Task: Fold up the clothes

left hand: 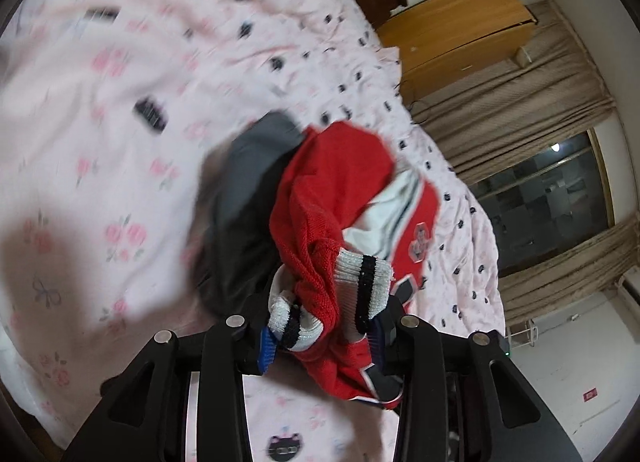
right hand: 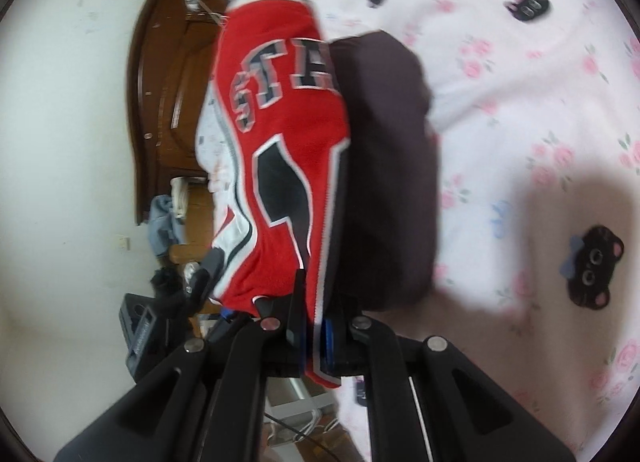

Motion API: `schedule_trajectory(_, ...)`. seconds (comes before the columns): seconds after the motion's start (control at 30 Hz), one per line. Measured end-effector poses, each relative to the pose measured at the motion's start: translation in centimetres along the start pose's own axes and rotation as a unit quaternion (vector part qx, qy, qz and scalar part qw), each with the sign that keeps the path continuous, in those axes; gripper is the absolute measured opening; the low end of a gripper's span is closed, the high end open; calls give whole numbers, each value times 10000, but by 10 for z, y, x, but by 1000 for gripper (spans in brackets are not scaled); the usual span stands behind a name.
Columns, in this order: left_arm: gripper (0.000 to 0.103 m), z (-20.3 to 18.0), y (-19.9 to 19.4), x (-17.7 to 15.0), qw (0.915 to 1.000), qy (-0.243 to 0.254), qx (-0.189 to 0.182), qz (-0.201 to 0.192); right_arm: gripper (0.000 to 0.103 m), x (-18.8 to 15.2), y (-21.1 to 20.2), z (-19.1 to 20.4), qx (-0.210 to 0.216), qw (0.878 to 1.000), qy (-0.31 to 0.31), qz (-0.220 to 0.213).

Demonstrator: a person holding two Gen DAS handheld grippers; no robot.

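A red jersey (left hand: pixel 332 198) with white and black trim hangs bunched from my left gripper (left hand: pixel 322 336), which is shut on its striped ribbed cuff (left hand: pixel 360 274). In the right wrist view the same red jersey (right hand: pixel 280 134), with large black letters, hangs stretched from my right gripper (right hand: pixel 314 336), which is shut on its hem. A dark grey garment (left hand: pixel 244 198) lies behind the jersey; it also shows in the right wrist view (right hand: pixel 384 166). Both grippers hold the jersey above the pink floral bed sheet (left hand: pixel 120 102).
The bed sheet (right hand: pixel 520 102) with black cat prints fills most of both views. A wooden cabinet (left hand: pixel 460 30), beige curtains (left hand: pixel 540 102) and a dark window (left hand: pixel 548 198) stand past the bed. A dark wooden headboard (right hand: pixel 168 102) and a black device (right hand: pixel 140 326) are at the left.
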State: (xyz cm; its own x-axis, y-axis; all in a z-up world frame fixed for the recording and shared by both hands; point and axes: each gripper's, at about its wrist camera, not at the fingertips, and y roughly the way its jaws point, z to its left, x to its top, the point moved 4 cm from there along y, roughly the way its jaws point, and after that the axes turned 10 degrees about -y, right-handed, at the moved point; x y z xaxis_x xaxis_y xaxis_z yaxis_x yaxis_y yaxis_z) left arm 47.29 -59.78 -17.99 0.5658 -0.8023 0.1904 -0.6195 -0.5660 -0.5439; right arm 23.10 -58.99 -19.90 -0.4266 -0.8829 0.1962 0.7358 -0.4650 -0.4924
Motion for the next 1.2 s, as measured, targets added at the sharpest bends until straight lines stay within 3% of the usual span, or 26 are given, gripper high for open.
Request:
schedule_trajectory(0.2, 39, 19, -3, 2, 9999, -129, 41, 46, 10, -6, 5, -6, -136, 9999, 16, -20)
schedule_trajectory(0.3, 53, 25, -9, 1, 9995, -137, 265, -54, 14, -8, 3, -3, -278, 9995, -118, 22)
schedule_trajectory(0.37, 54, 26, -16, -1, 9990, 29, 410, -165, 16, -11, -1, 1, -434, 9986, -292, 40)
schedule_trajectory(0.47, 54, 22, -29, -7, 9969, 357, 603, -352, 33, -18, -14, 8, -727, 9954, -622, 22)
schedule_trajectory(0.53, 54, 17, -38, -11, 9951, 570, 657, -474, 75, -23, -28, 13, -840, 9929, -839, -119)
schedule_trajectory(0.6, 54, 12, -47, -15, 9930, 720, 714, -607, 79, -28, -44, 19, -882, 9897, -1078, -333)
schedule_trajectory(0.73, 54, 2, -64, -22, 9883, 1001, 806, -816, 79, -44, -58, 32, -1047, 9833, -1452, -331)
schedule_trajectory(0.83, 54, -10, -78, -34, 9776, 1476, 1079, -1039, 79, -59, -62, 51, -1259, 9737, -1873, -326)
schedule_trajectory(1.03, 54, -26, -106, -67, 9399, 2498, 1843, -1420, 79, -111, -80, 81, -1662, 9476, -2686, -476)
schedule_trajectory(1.2, 55, -33, -139, -90, 9283, 2576, 2058, -1717, 87, -153, -103, 103, -1901, 9243, -3209, -806)
